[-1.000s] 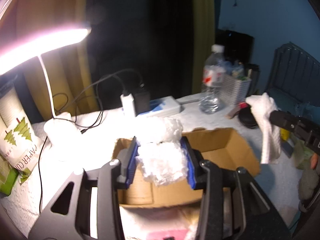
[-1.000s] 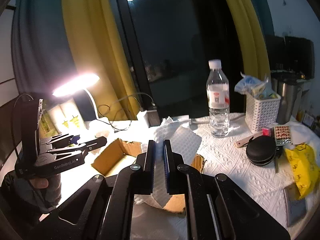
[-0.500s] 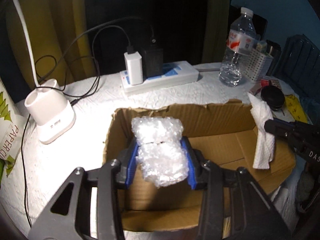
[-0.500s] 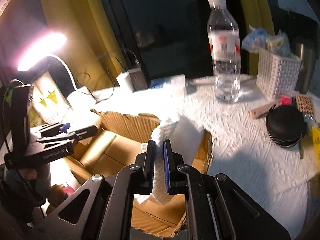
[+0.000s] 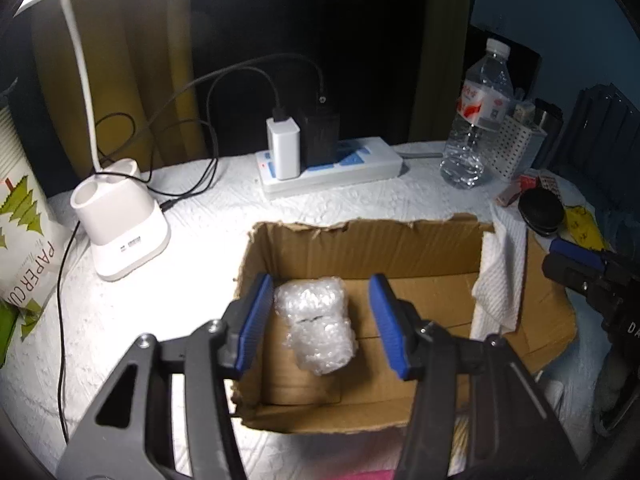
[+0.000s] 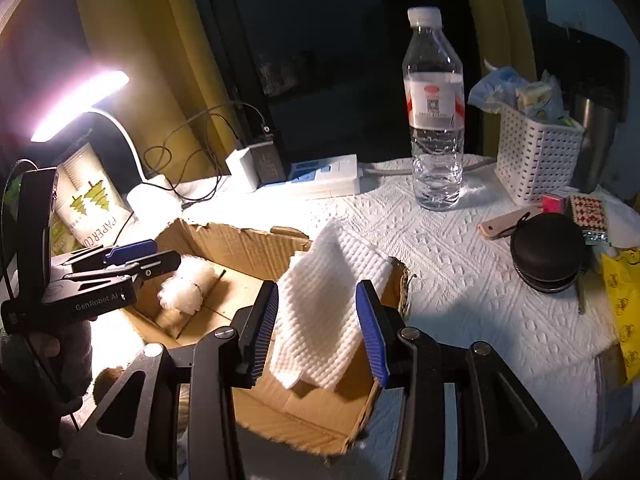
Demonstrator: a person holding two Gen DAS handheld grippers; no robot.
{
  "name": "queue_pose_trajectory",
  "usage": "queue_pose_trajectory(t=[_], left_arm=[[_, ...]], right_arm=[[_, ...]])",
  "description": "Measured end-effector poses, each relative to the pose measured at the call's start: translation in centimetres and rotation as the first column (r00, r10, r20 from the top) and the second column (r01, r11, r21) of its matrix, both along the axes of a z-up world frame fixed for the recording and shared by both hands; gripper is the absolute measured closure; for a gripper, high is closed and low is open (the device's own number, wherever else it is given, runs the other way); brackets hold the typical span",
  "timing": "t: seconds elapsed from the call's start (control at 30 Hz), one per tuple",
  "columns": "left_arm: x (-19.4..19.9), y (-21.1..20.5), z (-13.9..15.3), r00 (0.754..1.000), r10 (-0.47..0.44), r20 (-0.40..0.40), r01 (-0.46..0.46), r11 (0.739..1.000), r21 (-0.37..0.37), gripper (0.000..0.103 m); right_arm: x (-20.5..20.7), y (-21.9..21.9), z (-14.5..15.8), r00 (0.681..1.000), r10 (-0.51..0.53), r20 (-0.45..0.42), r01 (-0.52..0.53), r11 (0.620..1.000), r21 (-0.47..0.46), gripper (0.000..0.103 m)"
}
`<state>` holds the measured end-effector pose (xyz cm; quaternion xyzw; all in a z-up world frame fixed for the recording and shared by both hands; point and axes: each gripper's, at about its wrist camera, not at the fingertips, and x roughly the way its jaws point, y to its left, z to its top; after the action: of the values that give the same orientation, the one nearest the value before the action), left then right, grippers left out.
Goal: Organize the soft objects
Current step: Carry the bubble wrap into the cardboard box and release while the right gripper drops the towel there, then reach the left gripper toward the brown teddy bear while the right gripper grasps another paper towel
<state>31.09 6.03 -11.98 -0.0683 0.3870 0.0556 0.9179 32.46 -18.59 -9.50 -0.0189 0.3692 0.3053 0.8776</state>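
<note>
An open cardboard box (image 5: 360, 240) (image 6: 240, 240) sits on the white-covered table. A roll of bubble wrap (image 5: 318, 322) (image 6: 186, 286) lies on the box floor at its left side. My left gripper (image 5: 322, 322) (image 6: 128, 256) is open above it, jaws apart on either side, not touching. A white paper towel (image 6: 324, 312) (image 5: 500, 280) hangs over the box's right wall. My right gripper (image 6: 316, 330) (image 5: 576, 264) is open, its jaws standing apart on both sides of the towel.
A desk lamp base (image 5: 120, 220), a power strip with chargers (image 5: 328, 160), a water bottle (image 6: 436, 120), a white basket (image 6: 536, 152), a black round case (image 6: 548, 252) and a paper cup pack (image 5: 24, 232) stand around the box.
Both grippers opened. The bubble wrap dropped from the left gripper onto the box floor. The towel left the right gripper and now lies over the box wall.
</note>
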Motion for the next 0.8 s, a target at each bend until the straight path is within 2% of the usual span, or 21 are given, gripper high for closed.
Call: queue_pose_trajectory(t=[0.07, 0.1, 0.13, 0.17, 0.57, 0.8], left_arm=[[-0.8, -0.1, 0.8, 1.000, 0.000, 0.022, 0.000, 1.000, 0.007, 0.049], [-1.3, -0.2, 1.2, 0.999, -0.003, 0.032, 0.002, 1.000, 0.008, 0.042], [-1.8, -0.2, 1.7, 0.999, -0.005, 0.046, 0.004, 1.000, 0.006, 0.028], [-2.4, -0.2, 2.2, 0.998, -0.005, 0.063, 0.005, 1.000, 0.000, 0.024], [-9.5, -1.8, 6.0, 0.981, -0.062, 0.186, 0.065, 0.998, -0.006, 0.023], [-12.9, -2.5, 5.5, 0.979, -0.092, 0.184, 0.095, 0.996, -0.003, 0.023]], right_arm=[[-0.7, -0.2, 0.4, 1.000, -0.003, 0.013, 0.003, 1.000, 0.001, 0.060], [-1.2, -0.3, 0.7, 1.000, -0.006, 0.020, 0.006, 1.000, 0.001, 0.060], [-1.7, -0.3, 1.0, 1.000, -0.011, 0.026, 0.010, 1.000, 0.002, 0.060], [-2.0, -0.4, 1.3, 0.999, -0.013, 0.030, 0.013, 1.000, 0.003, 0.060], [-8.9, -2.3, 4.2, 0.992, -0.054, 0.112, 0.052, 0.998, 0.021, 0.060], [-11.9, -3.8, 3.6, 0.990, -0.082, 0.113, 0.080, 0.996, 0.026, 0.060]])
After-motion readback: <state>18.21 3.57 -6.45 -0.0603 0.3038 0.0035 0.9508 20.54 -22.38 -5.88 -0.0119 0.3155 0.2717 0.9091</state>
